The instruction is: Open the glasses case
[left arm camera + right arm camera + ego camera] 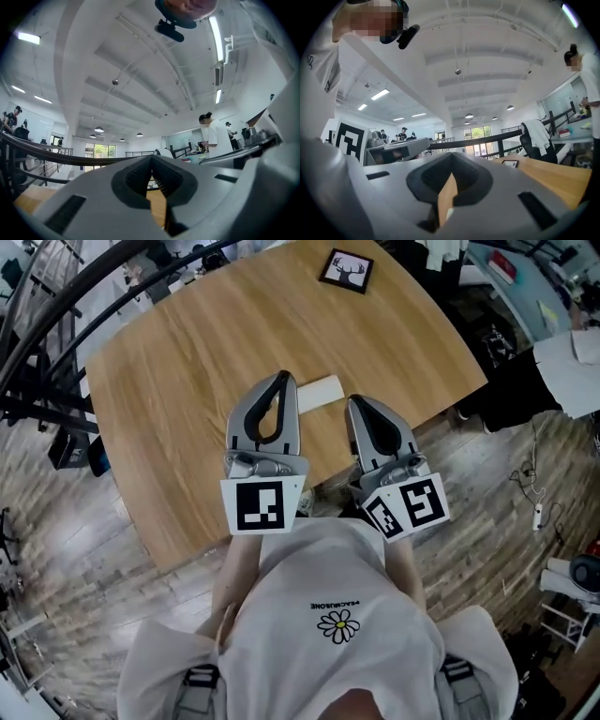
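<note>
The glasses case (pixel 319 393) is a flat, pale cream box lying on the wooden table (pixel 187 362), close to the near edge. My left gripper (pixel 282 380) hovers just left of it, jaws shut and empty. Just right of the case, my right gripper (pixel 357 402) is also shut with nothing held. Part of the case is hidden behind the left gripper's fingers. In the left gripper view the closed jaws (pixel 152 162) point level over the tabletop, and the case does not show. The right gripper view shows shut jaws (pixel 451 160) with a strip of table wood in the gap.
A small black-framed deer picture (pixel 346 270) lies at the table's far side, also seen as the picture (pixel 510 163) in the right gripper view. Black railings (pixel 84 296) run at the far left. Desks, chairs and other people fill the room beyond.
</note>
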`<state>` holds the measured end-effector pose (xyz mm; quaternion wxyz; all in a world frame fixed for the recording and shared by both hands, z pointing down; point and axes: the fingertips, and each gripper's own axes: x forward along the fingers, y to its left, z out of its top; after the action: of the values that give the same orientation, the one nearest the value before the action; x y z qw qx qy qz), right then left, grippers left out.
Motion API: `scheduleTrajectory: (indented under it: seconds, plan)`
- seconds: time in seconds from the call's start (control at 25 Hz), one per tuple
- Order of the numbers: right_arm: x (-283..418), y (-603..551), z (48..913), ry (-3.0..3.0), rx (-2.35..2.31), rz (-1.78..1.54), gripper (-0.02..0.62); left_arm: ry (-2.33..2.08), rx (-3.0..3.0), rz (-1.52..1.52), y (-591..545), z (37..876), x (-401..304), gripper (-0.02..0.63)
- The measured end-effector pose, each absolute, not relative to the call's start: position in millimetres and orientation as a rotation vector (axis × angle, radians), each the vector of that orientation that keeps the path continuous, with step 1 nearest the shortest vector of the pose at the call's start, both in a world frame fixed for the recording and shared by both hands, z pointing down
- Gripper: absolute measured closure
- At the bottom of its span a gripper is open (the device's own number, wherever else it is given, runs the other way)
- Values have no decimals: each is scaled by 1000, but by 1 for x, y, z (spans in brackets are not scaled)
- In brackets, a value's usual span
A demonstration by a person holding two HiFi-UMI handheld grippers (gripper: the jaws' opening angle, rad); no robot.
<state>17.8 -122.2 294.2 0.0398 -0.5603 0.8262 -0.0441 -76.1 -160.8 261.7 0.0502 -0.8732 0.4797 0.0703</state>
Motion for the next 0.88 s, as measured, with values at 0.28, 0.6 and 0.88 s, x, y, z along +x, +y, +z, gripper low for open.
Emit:
scheduleTrajectory:
  seconds: [0.28, 0.6, 0.88]
  plan:
    - [25, -146, 287, 2622, -1584, -12, 588, 1677, -2526, 196, -166, 270, -88, 592]
    - [54, -173, 281, 2747, -1498, 150, 588, 1856, -2389, 154, -182, 265, -88, 592]
    - [87, -205, 283, 2793, -1511, 234, 588, 1883, -2315, 133, -205, 258, -56, 592]
